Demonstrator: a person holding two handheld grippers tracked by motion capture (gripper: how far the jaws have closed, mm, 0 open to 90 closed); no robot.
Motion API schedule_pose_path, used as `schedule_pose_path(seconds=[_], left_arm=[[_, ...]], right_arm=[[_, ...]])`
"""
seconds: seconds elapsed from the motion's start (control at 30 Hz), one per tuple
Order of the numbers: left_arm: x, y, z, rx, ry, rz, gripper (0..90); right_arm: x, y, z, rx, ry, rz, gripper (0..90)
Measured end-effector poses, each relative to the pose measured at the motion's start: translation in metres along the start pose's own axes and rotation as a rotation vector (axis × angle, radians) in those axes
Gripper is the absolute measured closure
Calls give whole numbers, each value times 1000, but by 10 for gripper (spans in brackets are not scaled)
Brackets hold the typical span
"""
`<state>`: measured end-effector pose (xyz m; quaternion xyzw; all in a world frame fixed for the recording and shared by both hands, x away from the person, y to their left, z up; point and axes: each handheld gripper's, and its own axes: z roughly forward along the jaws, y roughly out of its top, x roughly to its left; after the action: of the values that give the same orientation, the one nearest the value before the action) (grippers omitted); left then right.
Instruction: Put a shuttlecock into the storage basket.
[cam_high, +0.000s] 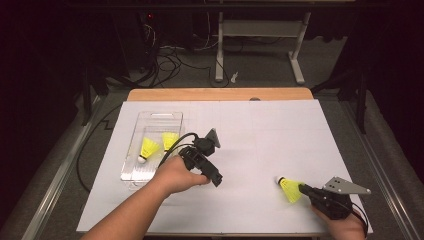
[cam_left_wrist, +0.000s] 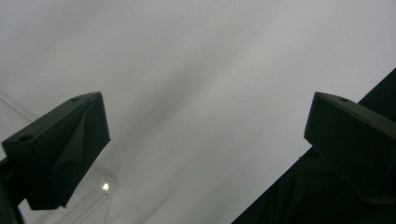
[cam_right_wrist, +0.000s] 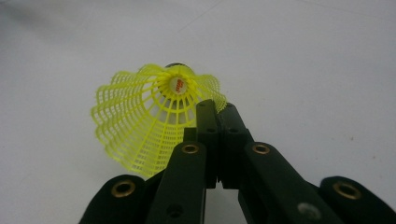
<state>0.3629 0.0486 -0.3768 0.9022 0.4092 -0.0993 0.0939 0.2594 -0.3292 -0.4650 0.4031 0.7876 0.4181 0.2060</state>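
Observation:
My right gripper (cam_high: 302, 189) is near the table's front right corner, shut on the skirt rim of a yellow plastic shuttlecock (cam_high: 289, 189) whose white cork points away to the left. In the right gripper view the jaws of the right gripper (cam_right_wrist: 217, 111) pinch the mesh skirt of that shuttlecock (cam_right_wrist: 140, 121) just above the white table. My left gripper (cam_high: 216, 161) is held at centre left, beside a clear tray (cam_high: 160, 116). In the left gripper view the left gripper (cam_left_wrist: 208, 116) has its jaws wide apart with nothing between them. Two more yellow shuttlecocks (cam_high: 148, 148) (cam_high: 170, 140) lie in the tray.
A white sheet (cam_high: 280, 140) covers the table, with a wooden strip (cam_high: 220, 94) along the far edge. A black cable (cam_high: 172, 142) loops from the left gripper over the tray. A corner of the clear tray (cam_left_wrist: 88, 196) shows at the lower left of the left gripper view.

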Motion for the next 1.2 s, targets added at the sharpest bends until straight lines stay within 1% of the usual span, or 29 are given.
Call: schedule_pose_path(seconds=[0.17,0.27,0.33,0.43,0.5,0.57,0.63,0.7,0.73,0.8,0.9,1.0,1.1,1.2], left_arm=[[-2,-2,0,-1,7,12,11],[-5,-3,-1,-4,10,27,17],[-6,-4,-1,-8,17,34,21],[-6,-5,-2,-5,23,41,33],[-7,-5,-2,-7,19,47,34],[-8,-5,-1,-10,17,53,38],[-8,-5,-1,-3,20,64,44],[-8,-6,-1,-6,24,69,50],[-8,-6,-1,-7,24,71,55],[-8,-7,-2,-7,23,76,58],[-8,-8,-3,-12,22,74,58],[-5,-9,-4,-10,23,72,59],[-4,-9,-4,-12,27,67,59],[-3,-9,-5,-13,28,67,61]], right_arm=[[1,1,-2,-16,-9,-7,900],[2,3,-3,-25,-4,-18,900],[4,4,-4,-36,3,-32,900],[5,6,-5,-50,12,-41,900],[6,7,-6,-59,23,-43,900],[8,10,-6,-69,42,-35,900],[9,14,-6,-78,66,-35,900],[11,18,-6,-76,91,-28,900],[13,20,-5,-77,112,-23,900],[16,25,-4,-72,130,-26,900],[19,30,-2,-68,134,-35,900],[20,29,5,-52,136,-46,900],[22,25,13,-38,156,-46,900],[26,26,19,-32,169,-63,900]])
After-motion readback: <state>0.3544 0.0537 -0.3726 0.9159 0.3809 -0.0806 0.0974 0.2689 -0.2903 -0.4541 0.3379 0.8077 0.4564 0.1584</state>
